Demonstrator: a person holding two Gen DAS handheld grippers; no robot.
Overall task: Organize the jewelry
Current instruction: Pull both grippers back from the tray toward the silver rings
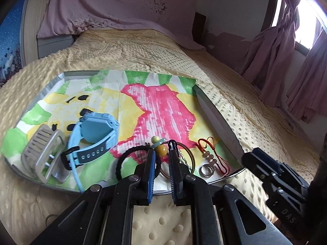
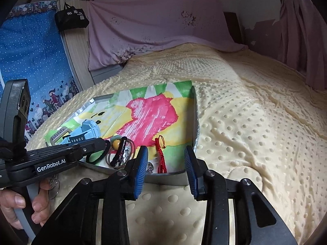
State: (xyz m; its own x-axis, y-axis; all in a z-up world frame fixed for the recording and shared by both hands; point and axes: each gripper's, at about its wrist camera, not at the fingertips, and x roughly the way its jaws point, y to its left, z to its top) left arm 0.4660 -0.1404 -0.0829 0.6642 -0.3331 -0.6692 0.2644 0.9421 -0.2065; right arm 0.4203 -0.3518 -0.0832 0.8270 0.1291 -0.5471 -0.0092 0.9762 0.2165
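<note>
The left gripper point(image 1: 161, 153) is reaching into the near edge of the metal tray point(image 1: 216, 110), its jaws standing narrow, with a gap between the pads. A small charm with a yellow bead and pale green ring point(image 1: 159, 144) is sitting right at the fingertips; whether the pads are actually pinching it, I cannot tell. The right gripper point(image 2: 166, 153) is hovering at the tray's near rim with its jaws wide and nothing between them.

The jewelry is lying on the painted paper lining point(image 1: 159, 106) at the tray's 6 o'clock side. From the left wrist view, a black braided hair tie point(image 1: 122, 157) is lying at 9 o'clock of the charm, thin bangle rings point(image 1: 191, 155) at 3 o'clock, and a silver ring point(image 1: 206, 170) and a red cord with beads point(image 1: 210, 153) farther toward 4 o'clock. A blue watch point(image 1: 96, 134) and a grey metal watch band point(image 1: 44, 155) are resting toward 9 o'clock.

The charm is probably light and hard, its rounded bead likely slippery, so gripping across the bead's waist or by its cord looks safest. The red cord is limp and will dangle; pinching near its knot seems best. The silver ring is small and smooth, likely to skid on paper, so the pads should close across its band. The hair tie is soft and should pinch anywhere.
</note>
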